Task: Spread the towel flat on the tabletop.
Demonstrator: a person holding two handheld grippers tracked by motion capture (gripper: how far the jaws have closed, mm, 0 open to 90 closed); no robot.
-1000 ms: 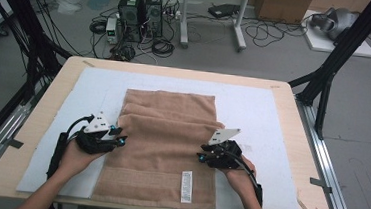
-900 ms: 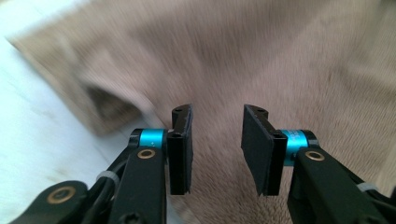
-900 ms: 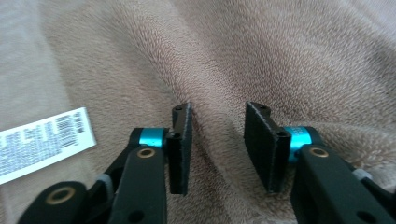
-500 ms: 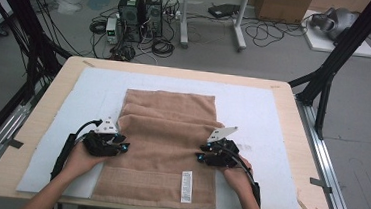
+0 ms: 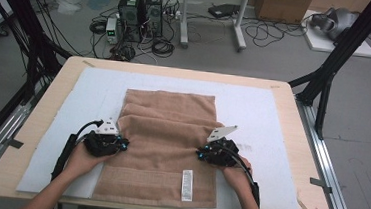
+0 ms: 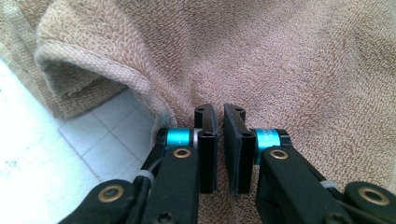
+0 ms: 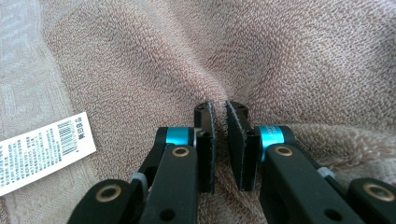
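Now your bench [image 5: 36,123] carries a pale mat [image 5: 272,121], and on it the brown towel [image 5: 170,118] lies with its long axis running away from you, the far part flat, the near part bunched into a fold across its width. Your left gripper [image 5: 120,142] sits at the towel's left edge and your right gripper [image 5: 200,153] at its right edge, level with each other, so neither hand is nearer. Both pairs of fingers are clamped on a pinch of towel, cloth puckering into each grip [image 6: 219,140] [image 7: 219,140]. Bare mat lies open on both sides and beyond the far hem; the white label [image 5: 186,185] sits near the closest hem.
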